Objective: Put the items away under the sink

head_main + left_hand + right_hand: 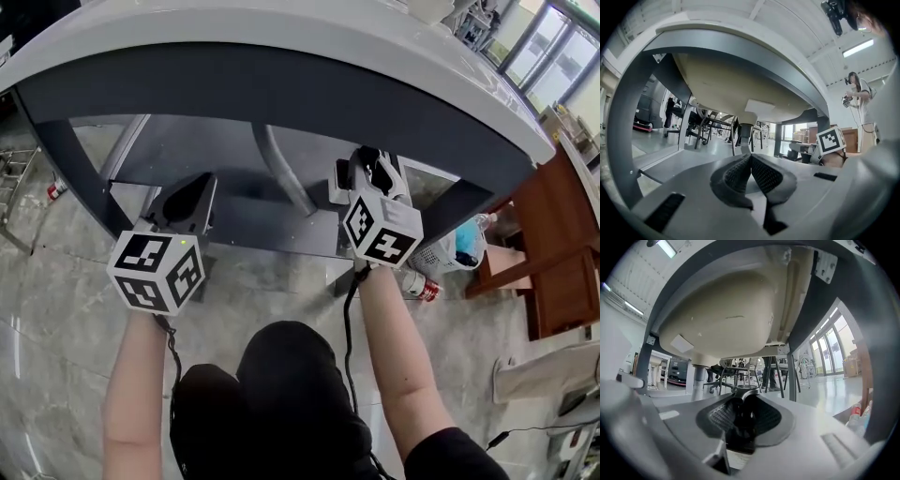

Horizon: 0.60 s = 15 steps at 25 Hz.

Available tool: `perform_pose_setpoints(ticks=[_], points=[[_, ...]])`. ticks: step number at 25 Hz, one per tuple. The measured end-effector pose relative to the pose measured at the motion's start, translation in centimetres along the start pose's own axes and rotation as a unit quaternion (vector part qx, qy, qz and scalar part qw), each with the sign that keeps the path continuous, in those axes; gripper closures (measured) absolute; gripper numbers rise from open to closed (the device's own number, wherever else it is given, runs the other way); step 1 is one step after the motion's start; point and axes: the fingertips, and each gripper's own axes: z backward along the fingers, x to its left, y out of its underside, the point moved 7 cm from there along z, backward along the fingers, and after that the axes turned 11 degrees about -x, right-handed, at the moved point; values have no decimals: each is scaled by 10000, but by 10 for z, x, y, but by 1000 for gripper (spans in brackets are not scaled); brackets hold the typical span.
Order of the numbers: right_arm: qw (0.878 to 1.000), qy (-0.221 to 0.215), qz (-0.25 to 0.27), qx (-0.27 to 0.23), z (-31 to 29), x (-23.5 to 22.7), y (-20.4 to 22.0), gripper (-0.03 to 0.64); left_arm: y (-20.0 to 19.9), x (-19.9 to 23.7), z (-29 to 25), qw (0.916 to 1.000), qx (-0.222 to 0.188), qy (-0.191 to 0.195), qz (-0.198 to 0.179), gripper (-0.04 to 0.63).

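The left gripper, its jaws pressed together on nothing, points level beneath the left side of the sink. Right of the drain pipe, the right gripper is clamped on a small dark object, held under the sink's right side.

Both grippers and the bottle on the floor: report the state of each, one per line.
left gripper: shut, nothing between its jaws.
right gripper: shut on a dark item.
dark item: clamped between the right gripper's jaws.
bottle: lying on its side on the floor.
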Motion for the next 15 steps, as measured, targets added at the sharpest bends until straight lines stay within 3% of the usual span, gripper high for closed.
perform_pose_setpoints(ticks=[8, 12, 13, 15], points=[[9991, 116, 298, -289, -10, 0, 5, 522, 8, -12, -16, 9999, 80, 93, -10, 586], [9986, -31, 230, -482, -6, 1, 8, 526, 12, -13, -18, 9999, 89, 117, 38, 586], [9985, -85, 195, -514, -4, 2, 9, 514, 13, -13, -17, 9999, 98, 122, 52, 586], [9981, -110, 198, -571, 4, 5, 11, 420, 15, -13, -16, 9997, 101, 172, 120, 586]])
